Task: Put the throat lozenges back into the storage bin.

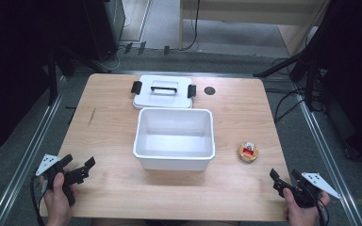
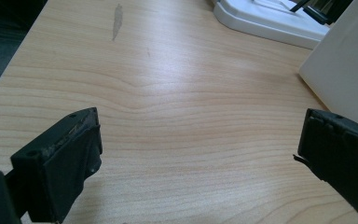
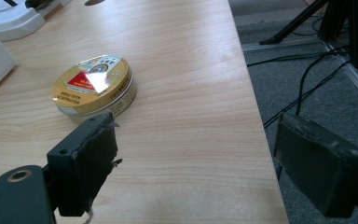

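Looking down, the right gripper waits wide-jawed and empty at five o'clock, the round tin just beyond; a white bin stands centre, its lid at twelve. The left gripper gapes over bare table. The right gripper view puts the tin at ten o'clock, unobstructed.

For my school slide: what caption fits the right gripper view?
Open tongs hover over a wooden table, just short of a round gold tin.

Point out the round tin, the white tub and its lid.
round tin (image 3: 93, 86), right gripper view, on its gold top.
white tub (image 1: 174, 111), high view, on its far rim.
lid (image 1: 163, 87), high view, on its handle.
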Demonstrator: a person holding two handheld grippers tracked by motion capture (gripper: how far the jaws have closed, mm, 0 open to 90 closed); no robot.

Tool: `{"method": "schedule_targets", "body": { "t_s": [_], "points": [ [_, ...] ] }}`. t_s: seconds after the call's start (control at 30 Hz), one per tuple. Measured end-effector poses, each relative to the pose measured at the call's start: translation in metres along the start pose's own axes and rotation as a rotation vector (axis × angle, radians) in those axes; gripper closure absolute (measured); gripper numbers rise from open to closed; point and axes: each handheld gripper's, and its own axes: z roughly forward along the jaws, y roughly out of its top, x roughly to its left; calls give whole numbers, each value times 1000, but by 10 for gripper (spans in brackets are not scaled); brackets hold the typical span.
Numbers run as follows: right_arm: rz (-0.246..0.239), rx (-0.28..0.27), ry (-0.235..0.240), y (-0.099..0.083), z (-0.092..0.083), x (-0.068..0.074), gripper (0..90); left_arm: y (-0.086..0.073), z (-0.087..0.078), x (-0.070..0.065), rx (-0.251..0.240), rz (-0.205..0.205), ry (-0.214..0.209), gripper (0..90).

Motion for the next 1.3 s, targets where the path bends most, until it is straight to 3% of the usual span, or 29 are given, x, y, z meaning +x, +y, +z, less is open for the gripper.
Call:
{"method": "schedule_targets", "body": {
  "t_s": [0.13, 0.23, 0.33, 0.67, 1.13, 1.3],
  "points": [
    [-20, 44, 5, 2, 3, 2, 138, 0, 0, -1, -4, 1, 2, 3],
    [-42, 101, -18, 4, 7, 6, 137, 0, 0, -1, -5, -2, 2, 3],
    [-84, 150, -40, 9, 10, 12, 137, 0, 0, -1, -4, 2, 5, 3],
    [-225, 353, -30, 27, 24, 40, 138, 0, 0, -1, -6, 6, 6, 3],
    [-316, 611, 4, 55, 47, 65, 136, 0, -1, -1, -4, 9, 6, 3],
    [-348, 729, 11, 62, 57, 74, 134, 0, 0, -1, -6, 7, 5, 3]
  ]
}}
